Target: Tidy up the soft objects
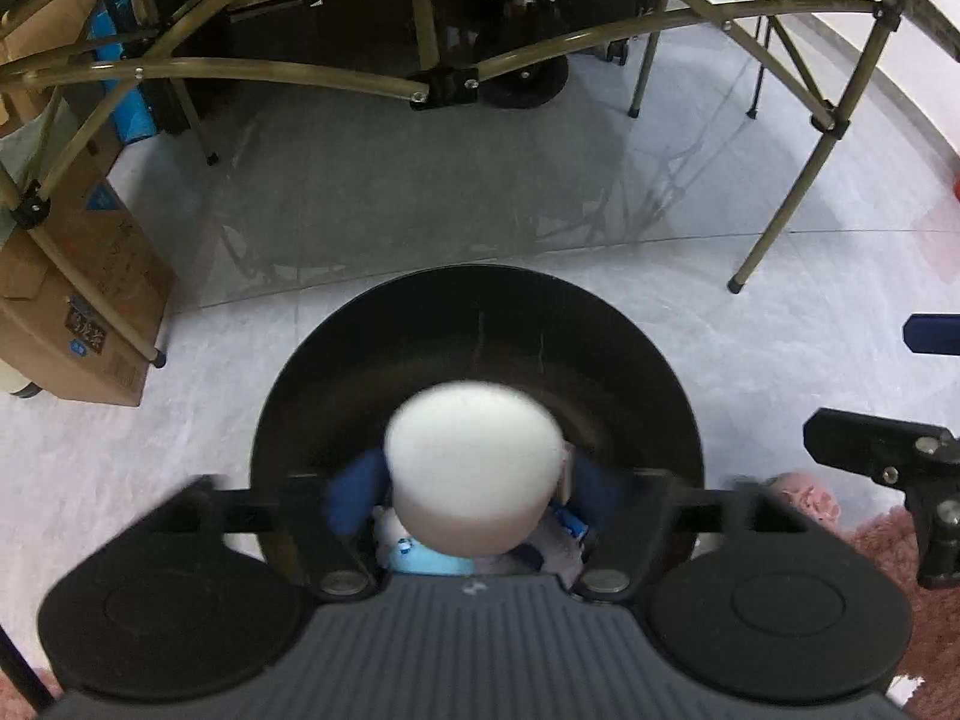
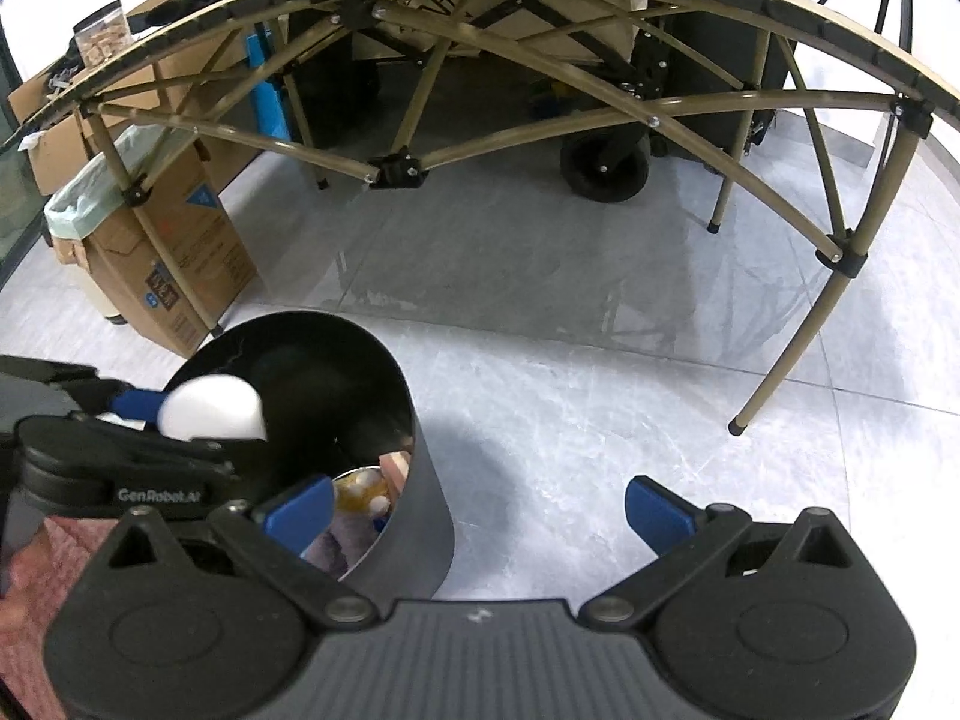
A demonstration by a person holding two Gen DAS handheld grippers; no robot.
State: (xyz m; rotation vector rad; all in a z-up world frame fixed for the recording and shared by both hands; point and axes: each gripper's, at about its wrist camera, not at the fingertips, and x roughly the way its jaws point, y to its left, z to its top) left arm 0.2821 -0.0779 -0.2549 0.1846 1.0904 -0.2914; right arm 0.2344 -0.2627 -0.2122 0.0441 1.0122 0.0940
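White soft object (image 1: 474, 468) blurred above black bin (image 1: 600, 324), apparently loose between wide left gripper (image 1: 474, 498) fingers; right gripper (image 2: 480, 510) wide, empty; "GenRobot.AI" legible.

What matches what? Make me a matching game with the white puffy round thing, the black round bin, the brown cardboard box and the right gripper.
1 white puffy round thing
2 black round bin
3 brown cardboard box
4 right gripper

A open, empty
B beside a table leg
C over the bin
D on the floor, toys inside

Pairs: 1-C, 2-D, 3-B, 4-A
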